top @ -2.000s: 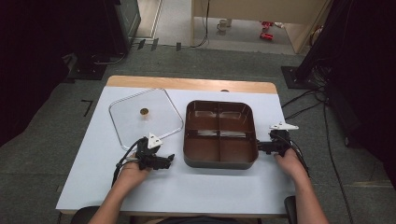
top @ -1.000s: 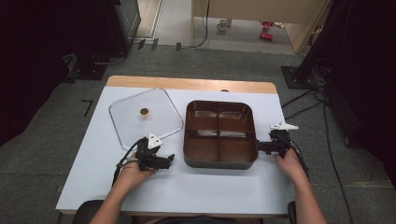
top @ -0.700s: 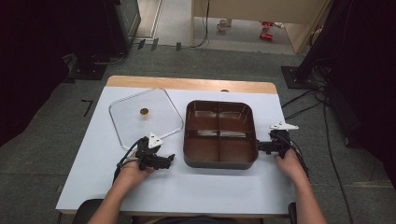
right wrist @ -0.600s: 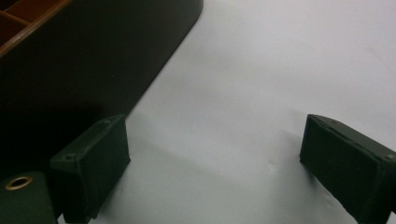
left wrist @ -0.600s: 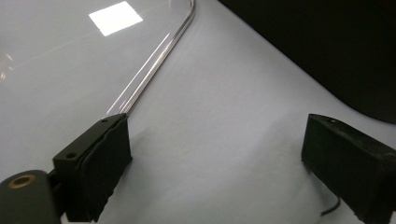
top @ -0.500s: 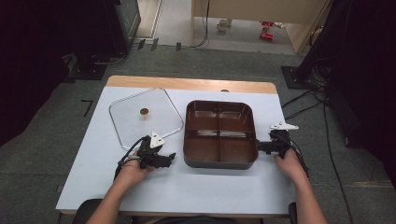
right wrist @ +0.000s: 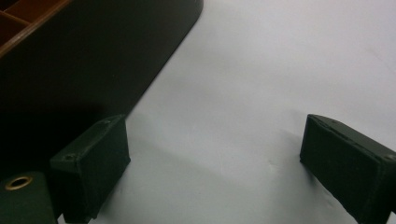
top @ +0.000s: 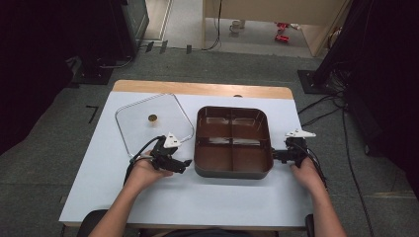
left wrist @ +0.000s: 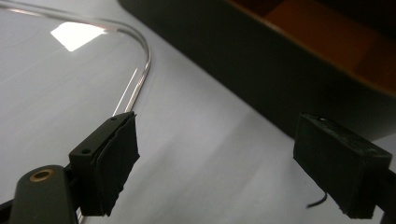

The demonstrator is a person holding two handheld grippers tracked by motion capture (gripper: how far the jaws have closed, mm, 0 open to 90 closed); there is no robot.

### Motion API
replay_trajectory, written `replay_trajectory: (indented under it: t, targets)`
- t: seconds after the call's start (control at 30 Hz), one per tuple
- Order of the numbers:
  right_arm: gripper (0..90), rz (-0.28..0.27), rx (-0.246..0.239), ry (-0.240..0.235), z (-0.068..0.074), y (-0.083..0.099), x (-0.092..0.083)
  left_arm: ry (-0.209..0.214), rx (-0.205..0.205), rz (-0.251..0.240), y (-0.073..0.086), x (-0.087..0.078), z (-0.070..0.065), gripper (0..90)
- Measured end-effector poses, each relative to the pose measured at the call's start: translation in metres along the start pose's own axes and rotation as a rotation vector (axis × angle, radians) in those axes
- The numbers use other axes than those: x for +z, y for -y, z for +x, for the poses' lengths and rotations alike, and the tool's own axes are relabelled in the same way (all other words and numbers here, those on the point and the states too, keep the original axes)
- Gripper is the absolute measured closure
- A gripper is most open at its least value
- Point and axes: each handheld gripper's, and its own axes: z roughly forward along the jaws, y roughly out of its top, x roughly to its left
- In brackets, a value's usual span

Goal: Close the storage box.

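The small round thing [top: 152,118] on the clear lid [top: 153,122], beyond the left gripper [top: 187,162], is too small to identify.

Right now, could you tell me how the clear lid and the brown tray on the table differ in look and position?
The clear lid is transparent and lies flat, while the brown tray is opaque, dark and deep-walled. The lid carries a small round knob; the tray is split into four compartments. The lid sits at the table's left, the tray nearer its middle. Both are squarish with rounded corners, and neither is gripped.
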Motion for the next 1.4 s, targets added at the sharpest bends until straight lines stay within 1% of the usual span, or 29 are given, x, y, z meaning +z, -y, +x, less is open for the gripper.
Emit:
replay_trajectory:
  t: [0.03, 0.07, 0.1, 0.2, 0.27, 0.37, 0.5, 0.57, 0.63, 0.73, 0.83, 0.9, 0.97, 1.0, 1.03, 1.07, 1.1, 1.17, 1.23, 1.3, 1.4]
  targets:
    - [7.6, 0.0, 0.0, 0.0, 0.0, 0.0, 0.0, 0.016, -0.006, 0.006, -0.003, 0.0, 0.001, 16.8]
    - [7.7, 0.0, 0.0, 0.0, 0.0, 0.0, 0.0, 0.019, -0.002, 0.009, -0.006, 0.0, 0.002, 20.1]
    - [7.6, 0.0, 0.0, 0.0, 0.0, 0.0, 0.0, 0.016, 0.015, 0.008, -0.009, 0.0, 0.002, 23.3]
    - [7.6, 0.0, 0.0, 0.0, 0.0, 0.0, 0.0, 0.021, 0.03, 0.007, -0.013, 0.0, 0.003, 25.1]
    - [7.6, 0.0, 0.0, 0.0, 0.0, 0.0, 0.0, 0.018, 0.029, -0.001, -0.016, -0.001, 0.006, 25.2]
    - [7.6, 0.0, 0.0, 0.0, 0.0, 0.0, 0.0, 0.016, 0.011, -0.027, -0.021, -0.004, 0.013, 25.4]
    - [7.6, 0.0, 0.0, 0.0, 0.0, 0.0, 0.0, 0.01, -0.012, -0.028, -0.026, -0.004, 0.024, 25.9]
    - [7.7, 0.0, 0.0, 0.0, 0.0, 0.0, 0.0, 0.019, -0.03, -0.029, -0.027, -0.003, 0.029, 26.0]
    - [7.6, 0.0, 0.0, 0.0, 0.0, 0.0, 0.0, 0.019, -0.035, -0.021, -0.029, -0.002, 0.034, 26.3]
    - [7.6, 0.0, -0.001, 0.0, 0.0, 0.0, 0.0, 0.022, -0.05, -0.026, -0.032, -0.002, 0.039, 26.6]
    - [7.6, -0.001, 0.0, 0.0, 0.0, 0.0, 0.0, 0.022, -0.055, -0.032, -0.034, -0.004, 0.043, 32.3]
    - [7.6, -0.001, 0.001, 0.0, 0.0, 0.0, 0.0, 0.019, -0.061, -0.021, -0.036, -0.004, 0.046, 33.0]
    - [7.7, -0.001, 0.0, 0.0, 0.0, 0.0, 0.0, 0.018, -0.064, -0.022, -0.038, -0.006, 0.05, 33.9]
    - [7.6, -0.001, 0.0, 0.0, 0.0, 0.0, 0.0, 0.024, -0.077, -0.022, -0.04, -0.007, 0.054, 35.8]
    - [7.6, -0.001, 0.0, 0.0, 0.0, 0.0, 0.0, 0.024, -0.077, -0.022, -0.04, -0.007, 0.054, 36.4]
    - [7.6, -0.001, 0.0, 0.0, 0.0, 0.0, 0.0, 0.025, -0.08, -0.025, -0.042, -0.008, 0.058, 37.1]
    - [7.6, -0.001, 0.0, 0.0, 0.0, 0.0, 0.0, 0.025, -0.08, -0.025, -0.042, -0.008, 0.058, 37.1]
    - [7.7, -0.001, 0.001, 0.0, 0.0, 0.0, 0.0, 0.015, -0.078, -0.023, -0.044, -0.008, 0.062, 37.4]
    - [7.7, -0.002, 0.0, 0.0, 0.0, 0.0, 0.0, -0.008, -0.076, -0.011, -0.046, -0.011, 0.066, 37.4]
    - [7.7, -0.001, 0.001, 0.0, 0.0, 0.0, 0.0, -0.017, -0.071, -0.014, -0.048, -0.013, 0.069, 37.4]
    - [7.7, -0.002, 0.0, 0.0, 0.0, 0.0, 0.0, -0.034, -0.076, -0.013, -0.05, -0.015, 0.077, 38.6]
